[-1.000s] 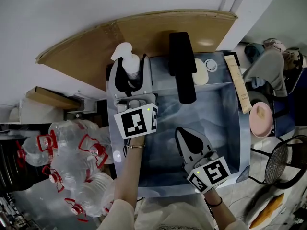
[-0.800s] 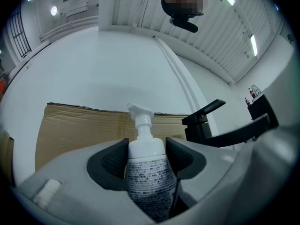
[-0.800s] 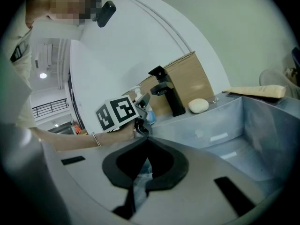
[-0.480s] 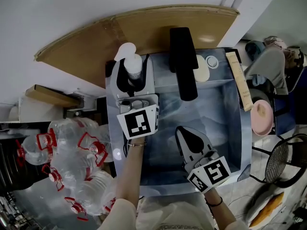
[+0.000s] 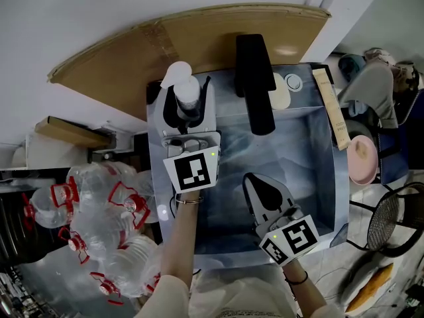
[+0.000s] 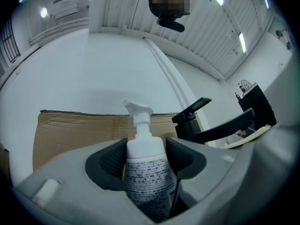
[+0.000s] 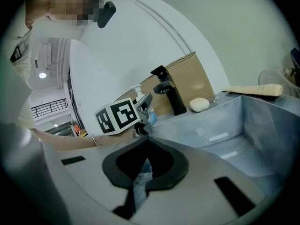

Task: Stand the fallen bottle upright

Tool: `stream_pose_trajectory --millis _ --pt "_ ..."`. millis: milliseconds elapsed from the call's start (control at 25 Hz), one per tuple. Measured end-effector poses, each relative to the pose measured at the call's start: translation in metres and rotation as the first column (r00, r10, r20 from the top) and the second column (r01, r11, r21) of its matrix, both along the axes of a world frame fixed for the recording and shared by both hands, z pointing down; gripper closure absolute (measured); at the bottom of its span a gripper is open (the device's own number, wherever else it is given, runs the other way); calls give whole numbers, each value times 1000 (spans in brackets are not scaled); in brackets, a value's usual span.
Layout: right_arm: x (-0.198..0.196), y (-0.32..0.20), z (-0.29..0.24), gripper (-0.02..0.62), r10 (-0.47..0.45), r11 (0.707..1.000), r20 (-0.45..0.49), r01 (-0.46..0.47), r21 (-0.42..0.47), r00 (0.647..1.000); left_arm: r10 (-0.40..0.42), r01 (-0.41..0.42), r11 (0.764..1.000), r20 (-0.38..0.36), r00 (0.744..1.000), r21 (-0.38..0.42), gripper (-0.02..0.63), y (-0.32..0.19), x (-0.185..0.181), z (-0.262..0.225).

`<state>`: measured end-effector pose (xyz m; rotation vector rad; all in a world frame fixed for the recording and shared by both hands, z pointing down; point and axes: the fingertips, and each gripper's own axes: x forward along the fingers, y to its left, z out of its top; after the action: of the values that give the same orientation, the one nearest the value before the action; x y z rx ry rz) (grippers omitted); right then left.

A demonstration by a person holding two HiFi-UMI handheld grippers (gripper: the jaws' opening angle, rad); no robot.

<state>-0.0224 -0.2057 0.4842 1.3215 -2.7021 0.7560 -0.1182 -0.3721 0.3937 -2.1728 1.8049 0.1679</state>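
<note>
Left tool (image 5: 187,111) is clamped on the white pump bottle (image 6: 145,172), with both pads against its sides below the shoulder, a hold that stops the body rolling. Between the jaws the bottle looks upright, pump head uppermost. Its base is hidden, so I cannot tell whether it rests on the sink (image 5: 311,177) ledge. Just right of the tool rises the black faucet (image 5: 253,85), with a cardboard sheet (image 5: 199,38) beyond. Right tool (image 5: 255,185) hangs closed and empty over the basin, probably kept clear.
</note>
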Motion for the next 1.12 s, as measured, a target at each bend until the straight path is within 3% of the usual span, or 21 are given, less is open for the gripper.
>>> stream_pose_trajectory --millis 240,520,800,1120 --pt "-5 2 -5 591 -2 1000 3 2 7 1000 3 0 999 70 998 -53 337 -5 2 9" --pt "-8 8 -8 592 -4 1000 2 4 9 1000 13 -7 987 38 999 -159 276 -6 -1 33" --pt "-10 11 -13 591 -3 1000 5 3 15 1000 20 -16 985 23 1000 -172 261 -1 -3 29" --pt "-13 10 -42 592 -14 997 -6 14 82 1000 38 -35 976 12 999 -217 262 26 -7 16"
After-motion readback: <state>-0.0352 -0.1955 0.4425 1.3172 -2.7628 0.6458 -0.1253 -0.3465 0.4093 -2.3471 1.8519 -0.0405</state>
